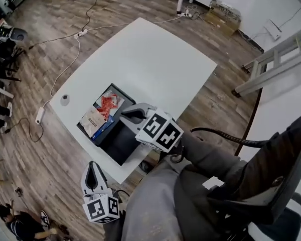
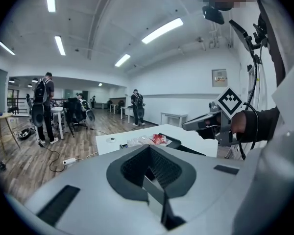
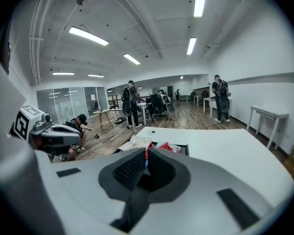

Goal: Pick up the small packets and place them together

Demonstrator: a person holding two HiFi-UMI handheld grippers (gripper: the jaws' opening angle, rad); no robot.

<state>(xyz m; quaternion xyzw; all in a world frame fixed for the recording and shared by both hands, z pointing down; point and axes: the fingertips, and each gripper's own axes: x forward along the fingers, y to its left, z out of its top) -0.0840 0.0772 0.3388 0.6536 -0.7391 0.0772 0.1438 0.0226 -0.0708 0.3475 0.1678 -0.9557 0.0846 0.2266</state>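
One white table [image 1: 155, 59], centre frame. One black tray [image 1: 121, 143] at table's lower-left edge. Two grippers: right gripper [image 1: 126, 115] above tray, jaws closed, empty; left gripper [image 1: 92, 168] lower left, off table, jaws closed, empty. Small packets [image 1: 109, 104] in tray's upper-left end: red cluster, one tan packet [image 1: 93, 120]; total count unclear

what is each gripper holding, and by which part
Left gripper: nothing, jaws shut together. Right gripper: jaws almost shut; a red sliver shows in the gap, but whether it is a pinched packet or the red packets behind cannot be told.
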